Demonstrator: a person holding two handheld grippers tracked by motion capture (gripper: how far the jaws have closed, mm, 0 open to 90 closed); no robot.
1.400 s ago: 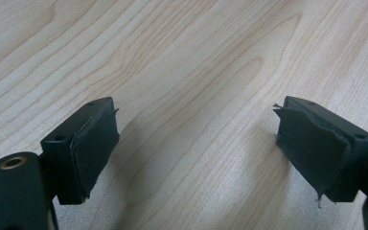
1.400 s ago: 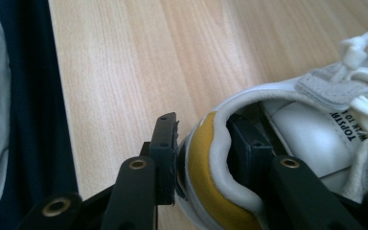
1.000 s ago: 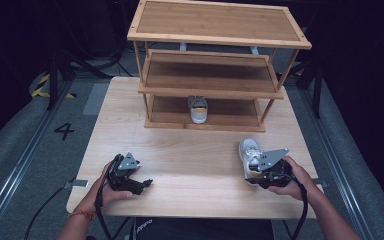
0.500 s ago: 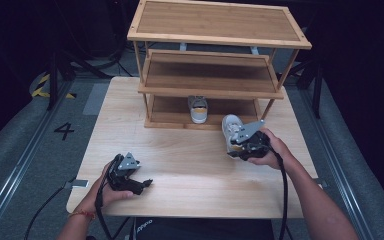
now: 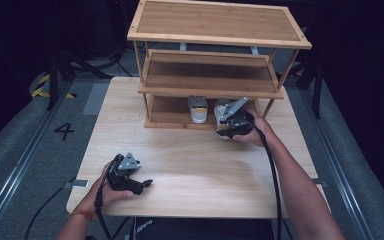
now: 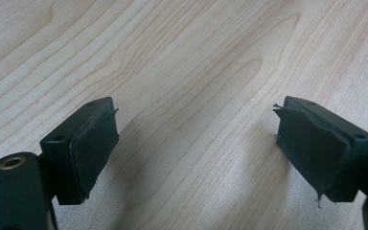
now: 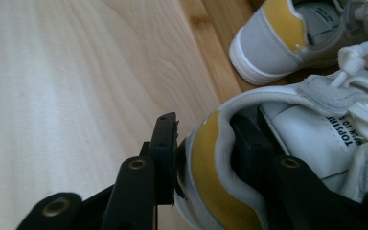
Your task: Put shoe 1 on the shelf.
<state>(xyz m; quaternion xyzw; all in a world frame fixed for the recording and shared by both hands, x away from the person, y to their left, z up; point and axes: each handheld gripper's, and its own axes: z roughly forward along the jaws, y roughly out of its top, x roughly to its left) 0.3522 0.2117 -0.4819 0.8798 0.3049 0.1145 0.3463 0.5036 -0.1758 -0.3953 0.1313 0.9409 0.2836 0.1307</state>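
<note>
At the near edge of the table (image 5: 190, 195), toward its left corner, the left gripper (image 5: 142, 184) is rested on the pale wood in the person's left hand (image 5: 107, 192), its jaws pointed across the board to the right. In the left gripper view, the two black pads (image 6: 93, 148) are seen held wide apart, with bare wood grain between them and nothing gripped. A cable is trailed from this gripper over the front edge of the table. Farther in, to the right of the middle, the right gripper (image 5: 225, 127) is held in the right hand (image 5: 252, 132) just in front of the shelf rack (image 5: 220, 30), with its grey three-cornered plate turned up and its cable run back along the forearm. In the right gripper view, its jaws are seen clamped on the heel of a grey and white shoe (image 7: 287, 158): one jaw is pressed against the outside of the yellow heel patch and the other is set inside the collar, so that the heel wall is pinched between them. This held shoe (image 5: 222, 107) is found at the front edge of the rack's lowest shelf, its toe pointed inward under the middle shelf. Just beside it, to its left in the high view, a second matching shoe (image 5: 198, 109) is stood on the lowest shelf, heel toward the person. Beyond these, the middle and top shelves of the rack are seen as bare wooden boards.
</note>
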